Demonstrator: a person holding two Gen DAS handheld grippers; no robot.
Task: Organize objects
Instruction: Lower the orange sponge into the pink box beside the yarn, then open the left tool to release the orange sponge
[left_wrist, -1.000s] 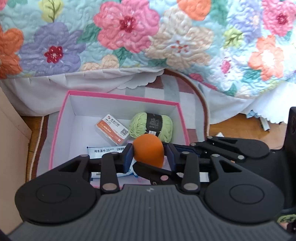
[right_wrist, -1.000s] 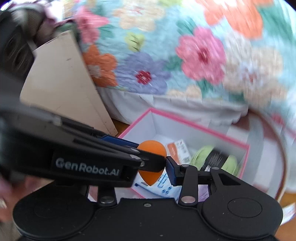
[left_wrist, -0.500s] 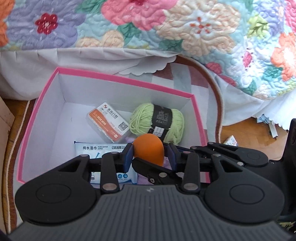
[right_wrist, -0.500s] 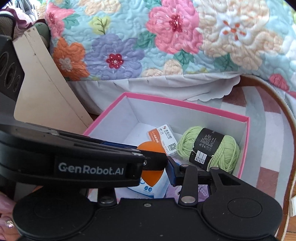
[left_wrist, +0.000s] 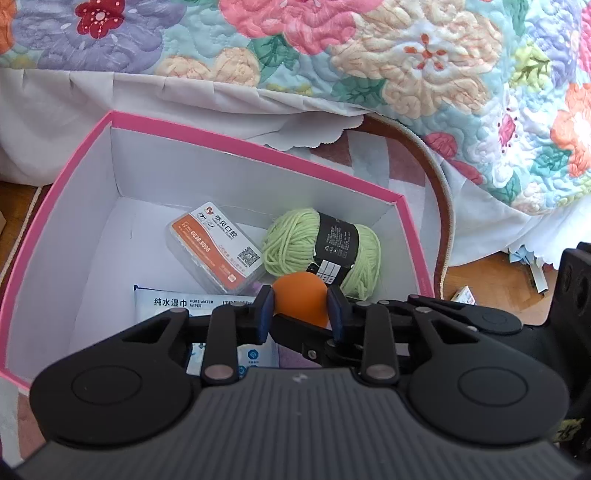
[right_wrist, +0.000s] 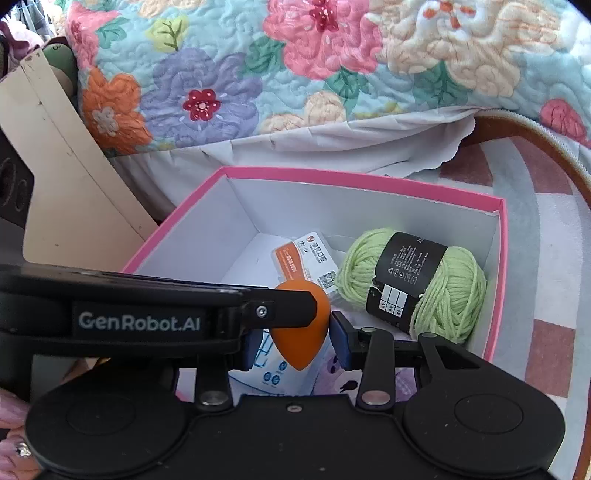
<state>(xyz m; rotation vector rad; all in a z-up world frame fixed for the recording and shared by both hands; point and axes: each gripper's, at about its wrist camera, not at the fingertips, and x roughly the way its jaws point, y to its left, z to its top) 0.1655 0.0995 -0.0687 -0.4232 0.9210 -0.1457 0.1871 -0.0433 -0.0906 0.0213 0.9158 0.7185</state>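
Note:
Both grippers hold one orange teardrop sponge (left_wrist: 300, 299) over the near part of a pink-rimmed white box (left_wrist: 236, 147). My left gripper (left_wrist: 300, 308) is shut on the sponge's round end. My right gripper (right_wrist: 295, 343) is shut on the sponge (right_wrist: 301, 332) too, its tip pointing down. The left gripper's arm crosses the right wrist view from the left. In the box lie a green yarn ball (left_wrist: 325, 251), an orange-and-white card case (left_wrist: 212, 245) and a pack of wet wipes (left_wrist: 177, 301).
A floral quilt (left_wrist: 369, 55) hangs over the bed behind the box. A cardboard panel (right_wrist: 62, 177) leans at the left. A striped rug (right_wrist: 546, 258) lies under the box. Small paper scraps (left_wrist: 463, 295) lie on the wooden floor at the right.
Both grippers have moved forward and down over the box with the sponge between them. The box contents now show larger and nearer.

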